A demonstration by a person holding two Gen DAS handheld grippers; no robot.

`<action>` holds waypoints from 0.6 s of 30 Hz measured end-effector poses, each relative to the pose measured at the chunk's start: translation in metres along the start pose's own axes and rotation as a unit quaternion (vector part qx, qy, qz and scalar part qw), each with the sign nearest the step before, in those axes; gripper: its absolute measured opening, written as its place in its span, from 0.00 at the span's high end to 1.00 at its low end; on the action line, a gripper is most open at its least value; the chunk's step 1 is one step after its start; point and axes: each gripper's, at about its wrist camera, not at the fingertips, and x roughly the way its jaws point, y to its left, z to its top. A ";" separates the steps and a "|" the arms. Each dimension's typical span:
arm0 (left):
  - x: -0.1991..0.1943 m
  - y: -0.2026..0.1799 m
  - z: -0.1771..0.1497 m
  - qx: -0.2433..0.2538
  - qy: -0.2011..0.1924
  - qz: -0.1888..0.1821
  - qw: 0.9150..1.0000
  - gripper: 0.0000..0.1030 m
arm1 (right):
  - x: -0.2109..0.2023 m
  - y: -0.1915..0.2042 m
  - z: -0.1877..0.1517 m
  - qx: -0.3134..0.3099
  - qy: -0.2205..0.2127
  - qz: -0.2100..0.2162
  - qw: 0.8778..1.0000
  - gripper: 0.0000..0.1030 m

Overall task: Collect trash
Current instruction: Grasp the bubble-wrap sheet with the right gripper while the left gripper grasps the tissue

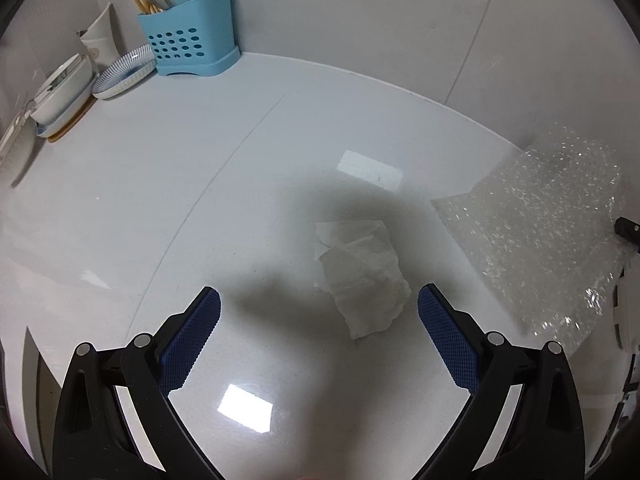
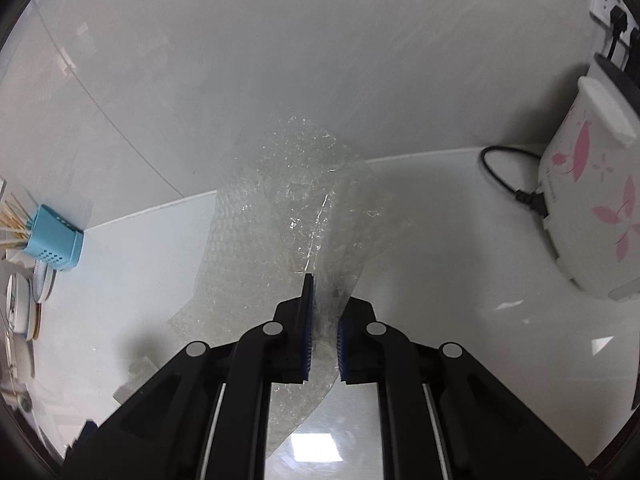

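A crumpled white tissue (image 1: 362, 278) lies on the white counter (image 1: 168, 184), just ahead of my left gripper (image 1: 319, 302) and slightly right of its centre. The left gripper is open and empty, its blue pads wide apart above the counter. A sheet of clear bubble wrap (image 1: 532, 236) stands up at the right in the left wrist view. In the right wrist view my right gripper (image 2: 324, 300) is shut on the bubble wrap (image 2: 280, 200), which rises ahead of the fingers and hangs down below them.
A blue utensil holder (image 1: 192, 40) with chopsticks stands at the back left by the wall, with a striped dish (image 1: 126, 72) and white bowls (image 1: 64, 92) beside it. A white rice cooker with pink flowers (image 2: 588, 208) and its black cord (image 2: 508, 184) stand at the right.
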 end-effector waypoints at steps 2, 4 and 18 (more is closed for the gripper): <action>0.009 -0.003 0.003 -0.003 0.005 -0.003 1.000 0.06 | -0.008 -0.002 0.000 -0.009 -0.006 -0.001 1.000 0.92; 0.019 -0.007 0.008 -0.004 0.010 -0.001 1.000 0.06 | -0.026 -0.025 0.000 -0.018 -0.013 -0.003 1.000 0.92; 0.060 -0.020 0.016 -0.007 0.055 0.042 0.998 0.22 | -0.044 -0.062 -0.011 -0.025 -0.009 -0.005 1.000 0.92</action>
